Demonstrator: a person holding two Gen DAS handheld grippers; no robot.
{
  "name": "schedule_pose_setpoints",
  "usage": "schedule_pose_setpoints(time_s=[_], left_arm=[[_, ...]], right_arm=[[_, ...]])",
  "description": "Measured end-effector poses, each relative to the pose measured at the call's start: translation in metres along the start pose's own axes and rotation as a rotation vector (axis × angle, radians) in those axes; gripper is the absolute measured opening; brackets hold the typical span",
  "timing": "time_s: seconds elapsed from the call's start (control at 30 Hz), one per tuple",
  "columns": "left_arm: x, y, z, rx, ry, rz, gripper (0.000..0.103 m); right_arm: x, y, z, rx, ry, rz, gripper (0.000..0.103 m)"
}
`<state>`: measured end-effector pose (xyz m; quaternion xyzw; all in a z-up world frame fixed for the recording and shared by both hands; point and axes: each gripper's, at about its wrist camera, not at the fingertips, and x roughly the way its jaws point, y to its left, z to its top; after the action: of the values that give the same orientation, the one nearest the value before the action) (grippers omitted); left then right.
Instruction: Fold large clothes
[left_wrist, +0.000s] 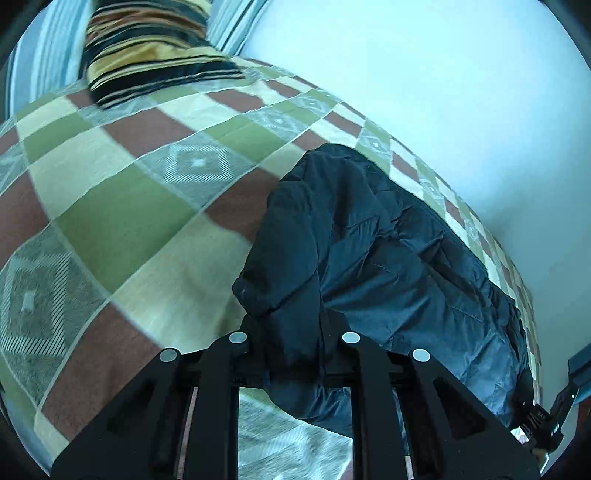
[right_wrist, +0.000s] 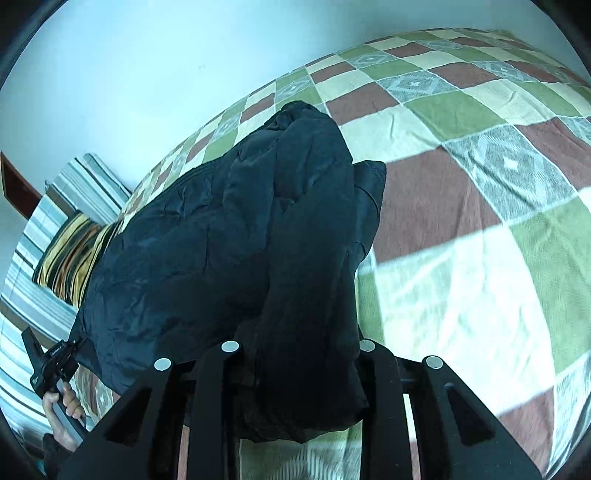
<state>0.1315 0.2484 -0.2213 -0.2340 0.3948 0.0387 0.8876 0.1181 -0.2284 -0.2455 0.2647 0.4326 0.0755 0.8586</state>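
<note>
- The left hand-held gripper (left_wrist: 293, 325) is closed tight on a fold of the dark navy puffy quilted jacket (left_wrist: 373, 251). The cloth bunches up between its two black fingers.
- In the left wrist view, the jacket hangs from the grip and spreads away toward 2 o'clock, up to the far edge of the bed.
- The right hand-held gripper (right_wrist: 299, 350) is also closed on the jacket (right_wrist: 221, 251). A thick wad of the dark cloth fills the gap between its fingers.
- In the right wrist view, the jacket spreads from the grip toward 10 o'clock, and its top bump sits at about 12 o'clock.
- The jacket is over the bed's checked quilt with green, brown, cream and grey diamond squares (left_wrist: 122, 206). The part near the grips looks lifted up off the quilt.
- A cushion with yellow, black and brown stripes (left_wrist: 147, 51) lies on the bed at about 11 o'clock in the left wrist view, well apart from the jacket.
- A blue and white striped cloth (left_wrist: 44, 48) sits behind the cushion.
- In the right wrist view, a person's hand (right_wrist: 62, 410) at about 8 o'clock holds the handle of the other gripper.
- A plain pale wall (right_wrist: 147, 74) stands behind the bed.
</note>
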Motion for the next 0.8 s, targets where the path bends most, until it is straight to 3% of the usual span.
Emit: schedule_pose_setpoints(time_s=[0.13,0.2,0.33,0.4,0.6,0.7,0.8], left_arm=[[0.002,0.006,-0.004,0.002,0.009,0.001,0.017],[0.004,0.003,-0.003,0.018,0.008,0.023,0.021],[0.002,0.0,-0.002,0.059,0.016,0.069,0.039],[0.0,0.005,-0.001,0.061,0.031,0.062,0.054],[-0.019,0.018,0.0,0.085,0.047,0.057,0.065],[-0.027,0.019,0.005,0.118,0.048,0.061,0.068],[-0.031,0.019,0.014,0.144,0.05,0.061,0.07]], right_arm=[[0.0,-0.003,0.0,-0.007,0.006,-0.002,0.028],[0.0,-0.005,0.002,0.008,0.013,-0.004,0.036],[-0.015,0.002,0.001,-0.026,0.0,-0.06,0.045],[-0.022,0.004,0.0,-0.035,-0.006,-0.089,0.047],[-0.059,0.02,0.007,-0.084,-0.119,-0.269,0.052],[-0.062,0.04,0.01,-0.113,-0.142,-0.26,0.056],[-0.041,0.069,0.008,-0.166,-0.107,-0.22,0.056]])
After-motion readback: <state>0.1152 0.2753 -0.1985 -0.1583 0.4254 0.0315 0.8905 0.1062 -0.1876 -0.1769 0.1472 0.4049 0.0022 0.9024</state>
